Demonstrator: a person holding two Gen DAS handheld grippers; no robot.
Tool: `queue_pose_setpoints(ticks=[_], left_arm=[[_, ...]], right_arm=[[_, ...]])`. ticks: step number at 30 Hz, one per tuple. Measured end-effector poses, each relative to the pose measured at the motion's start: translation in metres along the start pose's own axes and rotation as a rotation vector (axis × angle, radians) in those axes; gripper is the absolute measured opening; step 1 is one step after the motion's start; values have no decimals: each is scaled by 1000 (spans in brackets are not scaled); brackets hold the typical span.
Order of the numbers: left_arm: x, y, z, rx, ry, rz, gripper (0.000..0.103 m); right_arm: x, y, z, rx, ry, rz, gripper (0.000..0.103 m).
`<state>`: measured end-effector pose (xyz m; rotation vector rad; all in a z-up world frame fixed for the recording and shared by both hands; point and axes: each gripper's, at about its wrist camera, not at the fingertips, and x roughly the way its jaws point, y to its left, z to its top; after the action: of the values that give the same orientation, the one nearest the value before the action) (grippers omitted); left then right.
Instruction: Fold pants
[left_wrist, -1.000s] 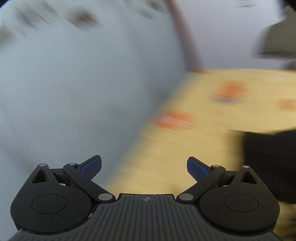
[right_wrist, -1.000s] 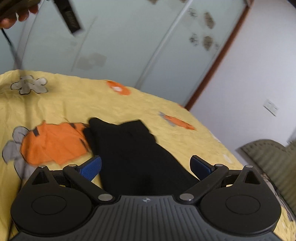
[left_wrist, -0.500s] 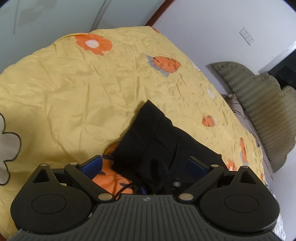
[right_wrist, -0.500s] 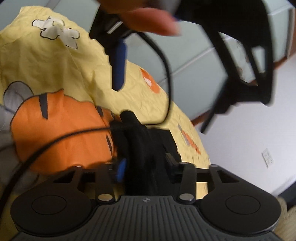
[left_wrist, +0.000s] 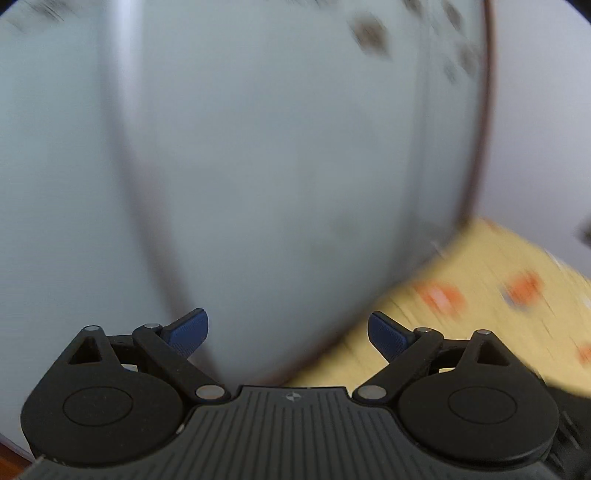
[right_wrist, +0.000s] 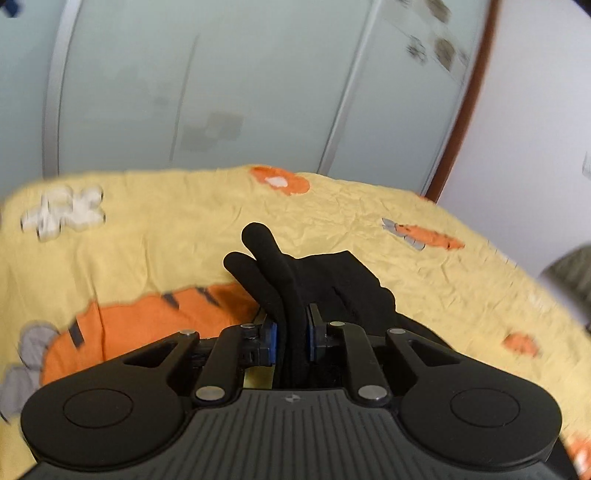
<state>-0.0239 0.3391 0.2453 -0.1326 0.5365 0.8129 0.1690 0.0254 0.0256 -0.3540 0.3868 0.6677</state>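
The black pants (right_wrist: 332, 280) lie on the yellow bedspread (right_wrist: 184, 229) in the right wrist view. My right gripper (right_wrist: 291, 341) is shut on a bunched fold of the pants, and the fabric sticks up past its blue pads (right_wrist: 271, 341). My left gripper (left_wrist: 288, 332) is open and empty, held up in the air and facing the frosted sliding doors (left_wrist: 258, 147). The left wrist view is blurred. A dark patch at its lower right corner may be the pants; I cannot tell.
The bedspread has orange carrot and flower prints (right_wrist: 147, 325). Frosted glass wardrobe doors (right_wrist: 221, 92) stand behind the bed, with a brown door frame (right_wrist: 465, 110) and a white wall (right_wrist: 535, 147) to the right. A grey-green headboard edge (right_wrist: 569, 273) shows at far right.
My left gripper has swung up off the pants and now faces the doors, open and empty. My right gripper stays shut on the pants and has lifted the fold a little.
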Motion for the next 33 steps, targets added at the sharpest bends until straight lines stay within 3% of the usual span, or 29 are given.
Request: queue_pose_setpoints(ticks=[2, 3, 6, 9, 11, 16, 21, 23, 25, 26, 28, 30, 33], left_arm=[[-15, 2, 17, -9, -70, 30, 100], [-19, -6, 19, -3, -80, -12, 102], [-6, -60, 4, 68, 12, -283, 102], [34, -135, -36, 133, 231, -613, 101], [66, -182, -65, 123, 340, -732, 98], [134, -247, -111, -40, 428, -759, 98], [175, -267, -129, -165, 599, -912, 98], [192, -272, -135, -203, 651, -891, 93], [203, -274, -141, -254, 680, -914, 73], [208, -276, -143, -273, 724, -931, 39], [214, -276, -147, -305, 767, -893, 23], [215, -274, -148, -297, 754, -873, 20], [206, -272, -145, -259, 694, -865, 20]], right_arm=[[-2, -5, 2, 42, -15, 5, 14], [-4, -7, 3, 52, -23, 2, 14], [-7, -12, 5, 71, -40, -6, 14], [-12, -17, 7, 91, -58, -8, 12], [-16, -21, 7, 101, -71, -7, 12], [-26, -23, 8, 64, -87, -9, 12], [-25, -19, 8, 30, -88, -9, 12], [-24, -22, 7, 68, -96, -2, 13], [-24, -24, 6, 94, -102, 0, 12], [-25, -25, 5, 104, -104, -2, 12], [-27, -27, 3, 110, -81, 4, 13], [-37, -28, 1, 73, -40, 60, 14], [-67, -49, -10, 138, -89, 135, 14]])
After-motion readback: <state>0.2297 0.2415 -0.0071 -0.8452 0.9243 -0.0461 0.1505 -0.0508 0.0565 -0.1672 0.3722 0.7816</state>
